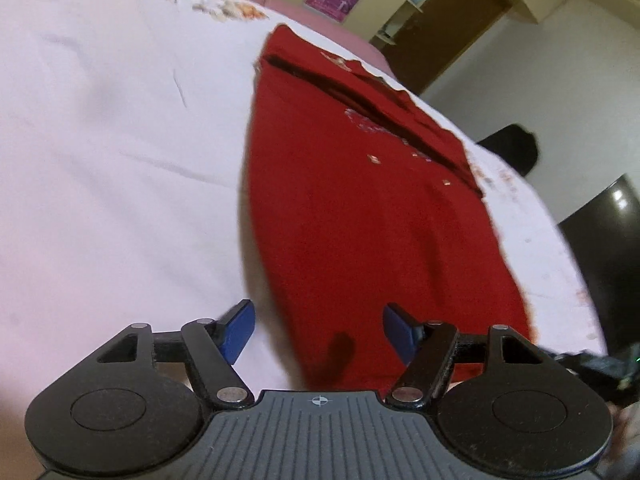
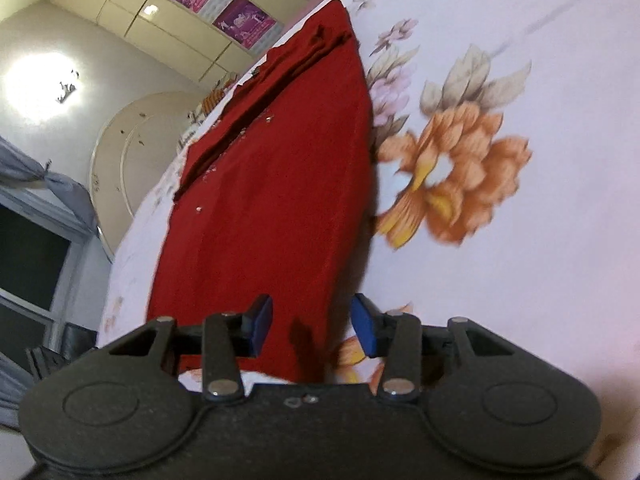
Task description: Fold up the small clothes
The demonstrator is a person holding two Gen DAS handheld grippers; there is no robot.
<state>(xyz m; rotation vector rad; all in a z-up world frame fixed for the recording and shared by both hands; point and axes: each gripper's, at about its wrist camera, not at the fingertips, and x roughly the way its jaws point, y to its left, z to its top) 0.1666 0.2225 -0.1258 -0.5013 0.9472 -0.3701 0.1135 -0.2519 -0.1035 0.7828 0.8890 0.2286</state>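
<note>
A red garment lies flat on the white bed sheet, folded into a long strip with a folded-over layer along its far side. My left gripper hovers at its near end. The left blue pad is over bare sheet and the right blue pad over red cloth, with a wide gap and nothing pinched. In the right wrist view the same garment runs away from my right gripper. Its jaws stand apart over the near right corner of the cloth, with nothing pressed between them.
The sheet carries a large orange flower print right of the garment. Wall cupboards with purple posters stand beyond the bed. A dark shape and a dark cabinet lie past the bed's far edge. A window shows at left.
</note>
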